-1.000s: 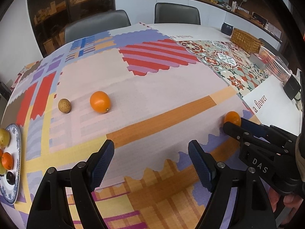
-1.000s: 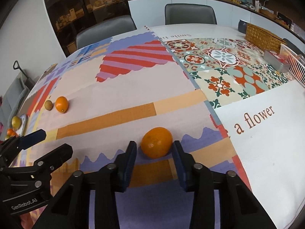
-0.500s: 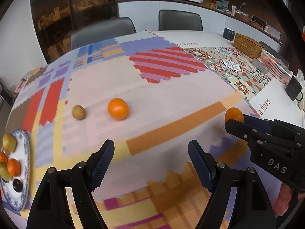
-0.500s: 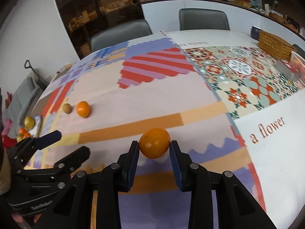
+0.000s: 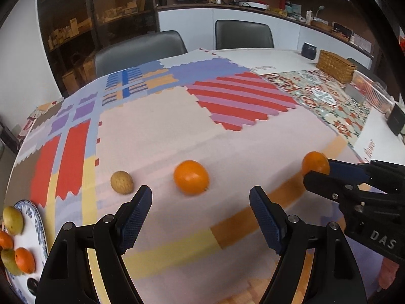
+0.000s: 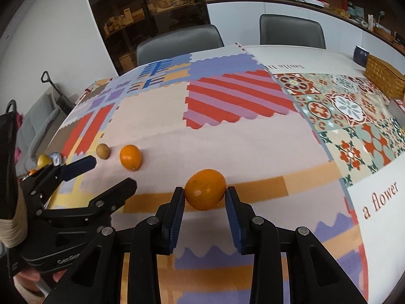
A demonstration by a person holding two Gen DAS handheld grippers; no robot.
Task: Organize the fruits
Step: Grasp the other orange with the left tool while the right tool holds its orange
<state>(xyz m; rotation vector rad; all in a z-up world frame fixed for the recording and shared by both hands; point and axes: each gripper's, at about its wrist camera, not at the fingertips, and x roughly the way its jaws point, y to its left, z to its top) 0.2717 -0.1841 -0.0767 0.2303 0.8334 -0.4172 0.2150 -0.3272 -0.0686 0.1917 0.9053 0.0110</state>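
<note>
Dimpled round orange [image 6: 205,189] | clamped by right gripper [image 6: 204,197] | left gripper [image 5: 200,197] wide, empty

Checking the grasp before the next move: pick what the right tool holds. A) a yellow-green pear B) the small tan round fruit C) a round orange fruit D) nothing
C: the right tool has its blue pads pressed on both sides of a round orange fruit, above the patterned tablecloth.

Between my right fingers [image 6: 177,210] sits one orange [image 6: 205,189], above the cloth [image 6: 227,147]; ahead of my left gripper [image 5: 200,211] lies another orange [image 5: 191,177], a kiwi [image 5: 121,182] left of it, the plate [image 5: 38,228] farther left.
</note>
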